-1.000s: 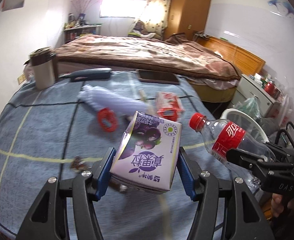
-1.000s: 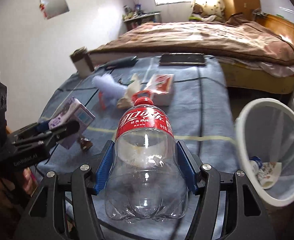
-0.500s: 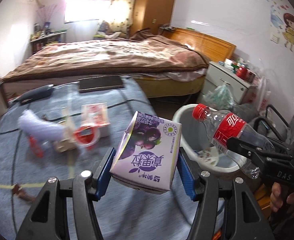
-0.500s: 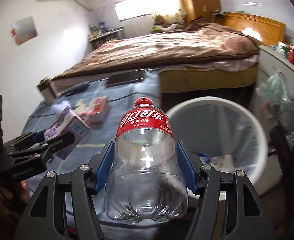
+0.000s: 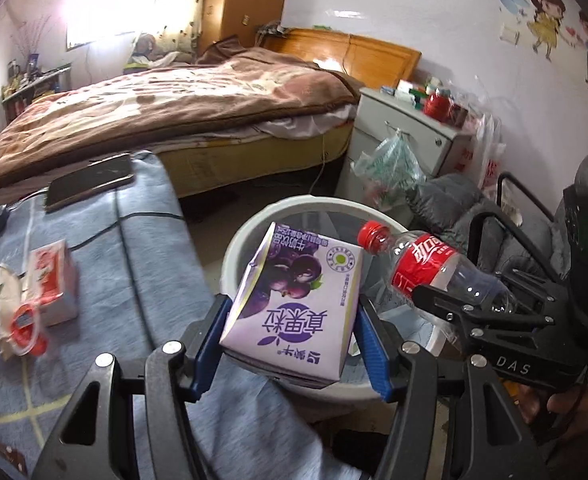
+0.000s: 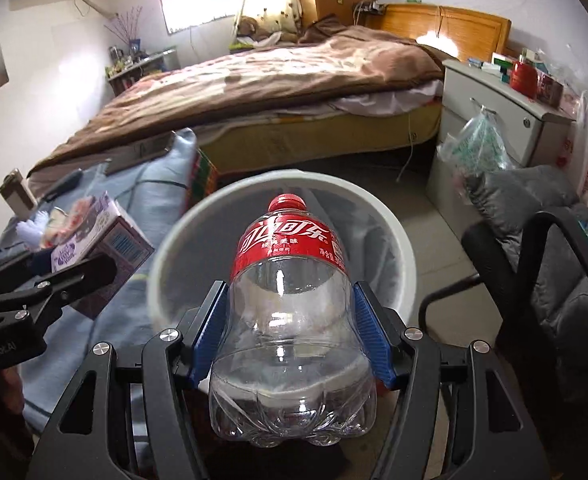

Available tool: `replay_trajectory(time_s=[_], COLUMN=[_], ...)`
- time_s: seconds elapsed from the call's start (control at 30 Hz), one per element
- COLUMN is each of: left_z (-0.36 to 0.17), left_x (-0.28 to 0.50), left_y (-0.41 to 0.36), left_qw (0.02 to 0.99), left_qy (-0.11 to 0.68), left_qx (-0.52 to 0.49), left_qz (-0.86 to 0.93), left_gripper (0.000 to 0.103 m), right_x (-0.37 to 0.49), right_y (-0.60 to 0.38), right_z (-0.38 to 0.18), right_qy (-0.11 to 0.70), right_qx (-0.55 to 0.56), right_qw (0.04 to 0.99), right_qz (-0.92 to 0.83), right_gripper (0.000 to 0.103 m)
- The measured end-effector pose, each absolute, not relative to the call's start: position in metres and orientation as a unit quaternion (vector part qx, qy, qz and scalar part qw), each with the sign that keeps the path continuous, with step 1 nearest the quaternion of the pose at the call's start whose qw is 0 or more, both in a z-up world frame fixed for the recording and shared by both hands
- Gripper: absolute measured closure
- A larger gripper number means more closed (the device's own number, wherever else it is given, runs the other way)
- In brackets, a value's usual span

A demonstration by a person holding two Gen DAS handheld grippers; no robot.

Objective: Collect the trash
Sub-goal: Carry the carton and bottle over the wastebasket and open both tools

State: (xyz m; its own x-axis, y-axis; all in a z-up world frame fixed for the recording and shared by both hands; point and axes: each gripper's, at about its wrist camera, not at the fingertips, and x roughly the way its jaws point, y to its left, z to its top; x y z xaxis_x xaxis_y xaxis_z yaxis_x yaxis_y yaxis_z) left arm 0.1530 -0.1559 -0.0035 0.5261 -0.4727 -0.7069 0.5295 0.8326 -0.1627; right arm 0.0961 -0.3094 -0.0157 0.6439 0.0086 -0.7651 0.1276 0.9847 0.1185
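Note:
My left gripper (image 5: 290,332) is shut on a purple milk carton (image 5: 294,304), held over the near rim of the white waste bin (image 5: 234,256). My right gripper (image 6: 290,332) is shut on an empty clear cola bottle (image 6: 290,320) with a red label and cap, pointing into the same waste bin (image 6: 405,248). The left wrist view shows the bottle (image 5: 425,268) and the right gripper (image 5: 473,304) at the right, beside the carton. From the right wrist camera, the carton (image 6: 106,248) sits at the left in the left gripper (image 6: 78,280).
A blue-grey cloth-covered surface (image 5: 134,248) at the left carries a red-and-white box (image 5: 50,280), a red ring and wrapper (image 5: 22,320) and a dark phone (image 5: 90,180). A bed (image 6: 274,80), a nightstand (image 6: 493,108) and a black chair (image 6: 553,272) surround the bin.
Both grippers have swung right from over the cloth-covered surface to above the waste bin, each still holding its item. The bin now fills the middle of both views.

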Motion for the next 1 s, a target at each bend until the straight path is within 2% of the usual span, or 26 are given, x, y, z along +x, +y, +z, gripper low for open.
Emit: replay_trajectory(time_s=[0.27, 0.37, 1.0], left_z=[-0.016, -0.017, 0.002], left_x=[0.164, 0.167, 0.152], left_y=[-0.18, -0.178, -0.13], left_qw=[0.864, 0.863, 0.883], left_qy=[0.409, 0.41, 0.384], left_qx=[0.037, 0.022, 0.003], left_qz=[-0.291, -0.294, -0.269], left_gripper=[0.039, 0.03, 0.03], right_x=[0.106, 0.106, 0.092], right_y=[-0.322, -0.32, -0.31], right_z=[-0.032, -0.033, -0.011], right_qy=[0.447, 0.449, 0.398], right_qx=[0.067, 0.06, 0.087], right_qw=[0.891, 0.891, 0.913], right_qz=[-0.036, -0.032, -0.022], right_gripper=[0.039, 0.038, 0.037])
